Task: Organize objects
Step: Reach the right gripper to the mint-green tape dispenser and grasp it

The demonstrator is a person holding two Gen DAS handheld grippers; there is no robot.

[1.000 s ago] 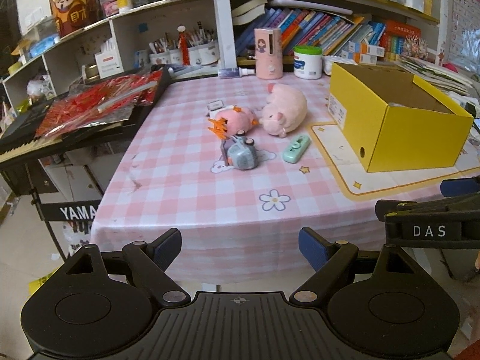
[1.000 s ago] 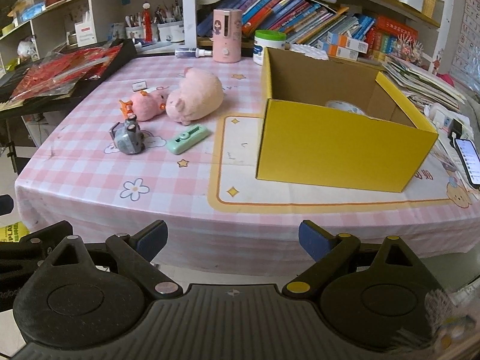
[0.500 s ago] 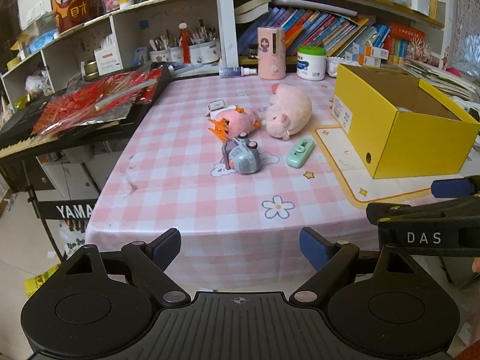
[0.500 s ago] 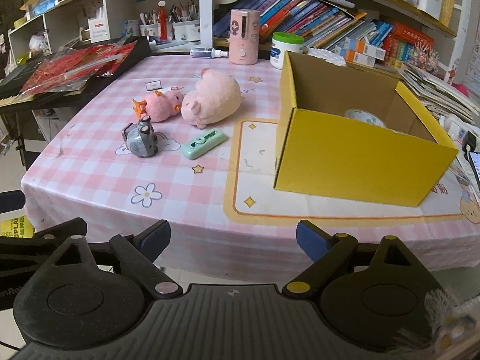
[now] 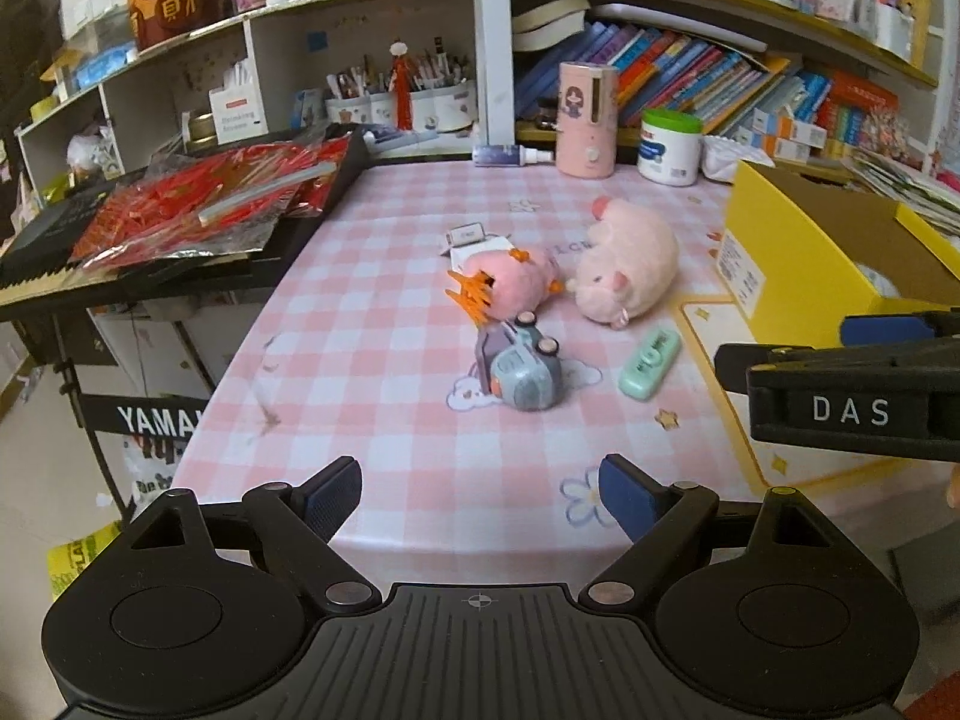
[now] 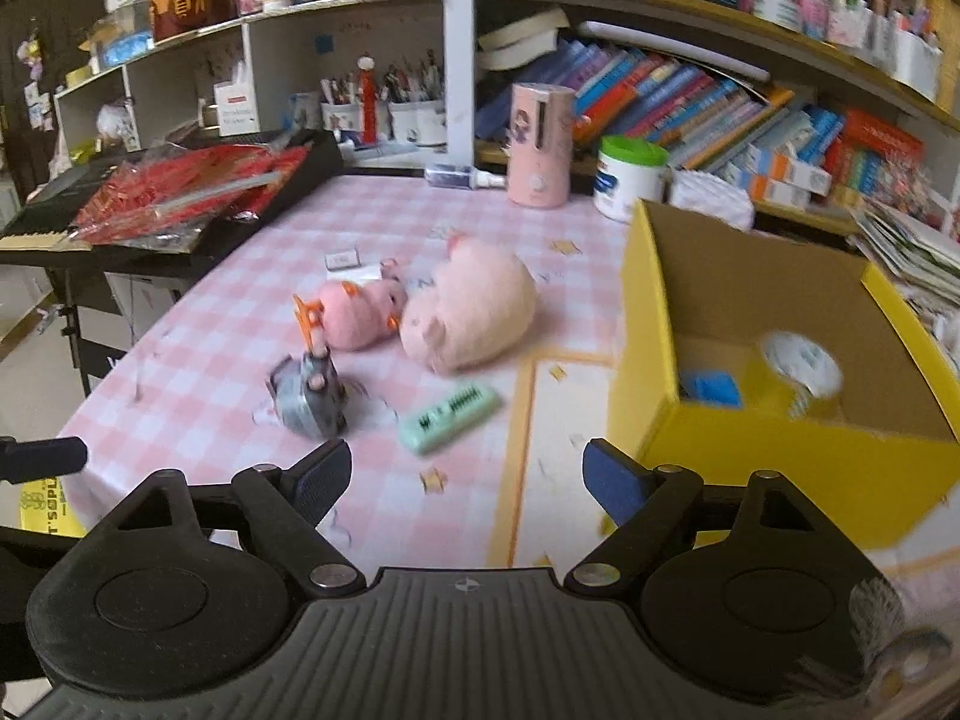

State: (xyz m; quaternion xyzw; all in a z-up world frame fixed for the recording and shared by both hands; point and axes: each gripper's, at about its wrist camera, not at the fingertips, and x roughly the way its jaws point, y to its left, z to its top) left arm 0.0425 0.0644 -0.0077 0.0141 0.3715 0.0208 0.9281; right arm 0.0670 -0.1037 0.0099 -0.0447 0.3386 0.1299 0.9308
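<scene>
Toys loose on table point(image 5: 372, 324) left of yellow box point(image 6: 768, 456): big pig point(image 6: 474, 312), small pig point(image 6: 360, 315), grey car point(image 6: 309, 399), green case point(image 6: 450, 411). Box open-topped, prob. drop spot. L gripper point(image 5: 480, 489) wide, empty. R gripper point(image 6: 465, 477) closing, nothing btw pads, short of case.

Home study (crammed bookshelves point(image 5: 690, 78), gingham table point(image 5: 372, 312))

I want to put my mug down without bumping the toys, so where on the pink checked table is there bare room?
Bare cloth lies along the near edge of the pink checked tablecloth, left of the grey toy car, and behind the toys before the pink cylinder. It is crowded around the two pink plush toys, the mint green case and the yellow cardboard box.
</scene>
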